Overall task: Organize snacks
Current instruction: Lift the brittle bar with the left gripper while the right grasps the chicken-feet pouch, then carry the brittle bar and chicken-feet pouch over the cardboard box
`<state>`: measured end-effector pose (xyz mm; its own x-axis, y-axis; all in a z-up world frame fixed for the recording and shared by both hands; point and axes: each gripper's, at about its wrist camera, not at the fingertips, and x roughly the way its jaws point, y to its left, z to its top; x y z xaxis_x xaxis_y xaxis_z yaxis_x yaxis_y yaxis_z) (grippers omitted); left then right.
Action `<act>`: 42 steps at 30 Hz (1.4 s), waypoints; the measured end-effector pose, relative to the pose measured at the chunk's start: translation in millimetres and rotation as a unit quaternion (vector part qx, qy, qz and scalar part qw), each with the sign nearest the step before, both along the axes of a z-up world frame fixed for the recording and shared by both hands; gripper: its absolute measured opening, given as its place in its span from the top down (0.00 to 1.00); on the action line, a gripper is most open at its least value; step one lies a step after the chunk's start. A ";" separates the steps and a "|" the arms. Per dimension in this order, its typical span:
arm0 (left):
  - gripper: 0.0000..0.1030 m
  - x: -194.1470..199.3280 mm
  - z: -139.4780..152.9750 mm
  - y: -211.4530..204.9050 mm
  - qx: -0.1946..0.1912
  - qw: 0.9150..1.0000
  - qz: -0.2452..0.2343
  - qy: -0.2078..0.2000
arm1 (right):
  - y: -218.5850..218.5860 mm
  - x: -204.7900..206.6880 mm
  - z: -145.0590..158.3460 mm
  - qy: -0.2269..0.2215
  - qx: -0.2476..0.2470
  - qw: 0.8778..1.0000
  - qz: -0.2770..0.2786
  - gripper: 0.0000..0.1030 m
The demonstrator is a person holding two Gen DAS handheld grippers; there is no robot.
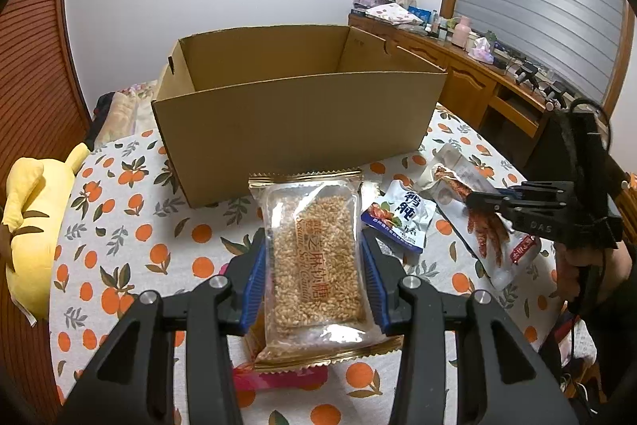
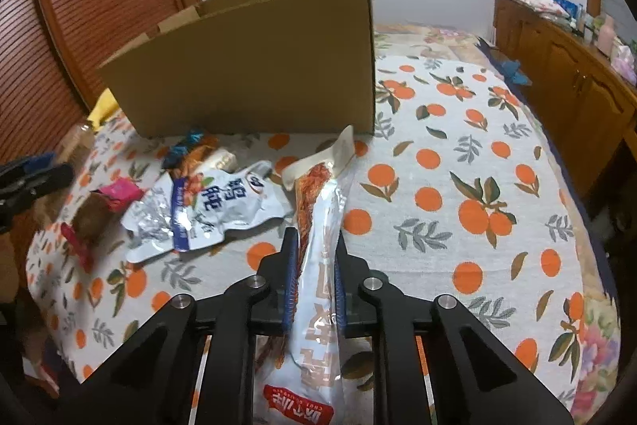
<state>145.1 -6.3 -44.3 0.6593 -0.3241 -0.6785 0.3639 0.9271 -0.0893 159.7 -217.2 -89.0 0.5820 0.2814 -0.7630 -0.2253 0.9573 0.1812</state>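
Observation:
My left gripper (image 1: pixel 314 241) is shut on a clear, gold-edged sesame candy packet (image 1: pixel 318 210), held a little above the orange-patterned cloth (image 1: pixel 131 245). Behind it an open cardboard box (image 1: pixel 294 114) stands with nothing visible inside. In the right wrist view my right gripper (image 2: pixel 316 237) is shut on a long white meat-snack pouch (image 2: pixel 318 186); its far end rests on the cloth near the box (image 2: pixel 254 66). The left wrist view shows that gripper (image 1: pixel 483 200) on the pouch (image 1: pixel 454 178). A blue-and-white pouch (image 2: pixel 223 206) lies between the two grippers.
Small wrapped candies (image 2: pixel 191 146) and a pink-wrapped snack (image 2: pixel 119 192) lie left of the blue-and-white pouch. A yellow plush toy (image 1: pixel 36 226) sits at the cloth's left edge. A cluttered wooden cabinet (image 1: pixel 469 74) runs along the right. A pink wrapper (image 1: pixel 278 381) lies under the candy packet.

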 end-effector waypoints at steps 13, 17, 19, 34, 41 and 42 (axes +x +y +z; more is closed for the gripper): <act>0.58 1.2 4.6 -2.1 -0.002 1.000 -0.006 -0.007 | 19.0 -11.9 28.8 -0.039 -0.021 0.999 0.021 0.89; 0.58 3.1 13.5 -4.6 -0.001 1.000 -0.008 -0.017 | 20.0 -12.6 39.4 -0.052 -0.024 0.998 0.023 0.89; 0.58 5.0 18.3 -5.5 -0.001 1.000 -0.010 -0.022 | 20.8 -12.9 45.4 -0.059 -0.028 0.998 0.026 0.89; 0.58 29.6 48.9 -12.6 0.007 0.999 -0.012 -0.051 | 23.1 -8.9 95.1 -0.118 -0.046 0.991 0.044 0.89; 0.58 40.5 64.0 -13.9 0.011 0.998 -0.010 -0.065 | 23.2 0.9 118.8 -0.145 -0.056 0.987 0.050 0.89; 0.58 42.6 66.5 -14.4 0.013 0.998 -0.010 -0.067 | 22.7 2.2 121.1 -0.147 -0.056 0.986 0.051 0.89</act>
<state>187.7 -20.7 22.2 0.7381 -0.3216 -0.5930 0.3896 0.9209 -0.0145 161.9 -194.5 32.2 0.7565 0.2726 -0.5944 -0.3477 0.9375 -0.0127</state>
